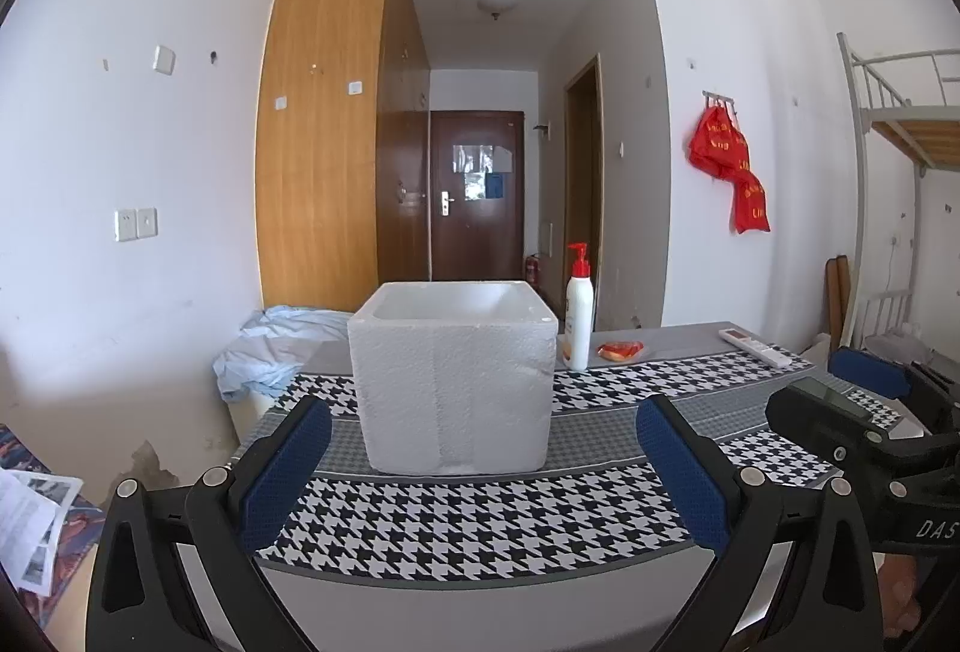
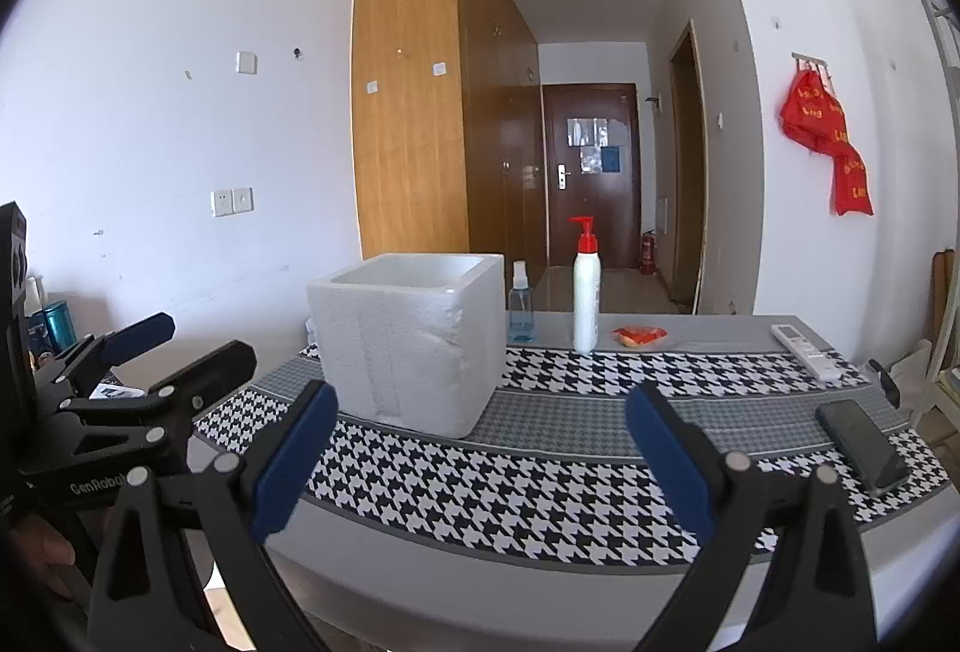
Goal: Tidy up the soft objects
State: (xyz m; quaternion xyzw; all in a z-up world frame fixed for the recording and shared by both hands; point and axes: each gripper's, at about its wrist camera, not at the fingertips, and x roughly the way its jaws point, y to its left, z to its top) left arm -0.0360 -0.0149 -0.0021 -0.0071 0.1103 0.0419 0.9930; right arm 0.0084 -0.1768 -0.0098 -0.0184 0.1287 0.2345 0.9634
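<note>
A white foam box (image 1: 453,382) (image 2: 408,340), open at the top, stands on the houndstooth tablecloth (image 1: 480,526) (image 2: 540,496). A crumpled light blue cloth (image 1: 282,346) lies behind the box on its left, by the wall. My left gripper (image 1: 483,412) is open with nothing between its blue pads, just short of the box; it also shows in the right wrist view as the left gripper (image 2: 186,343). My right gripper (image 2: 483,394) is open and empty, level with the box's right front corner. Its fingers (image 1: 870,373) enter the left wrist view from the right.
A white pump bottle (image 1: 579,316) (image 2: 585,292) and a small blue spray bottle (image 2: 520,310) stand behind the box. A red-orange packet (image 1: 621,350) (image 2: 639,335), a white remote (image 2: 807,349) and a dark phone (image 2: 861,445) lie on the right. Red bags (image 1: 729,159) hang on the wall.
</note>
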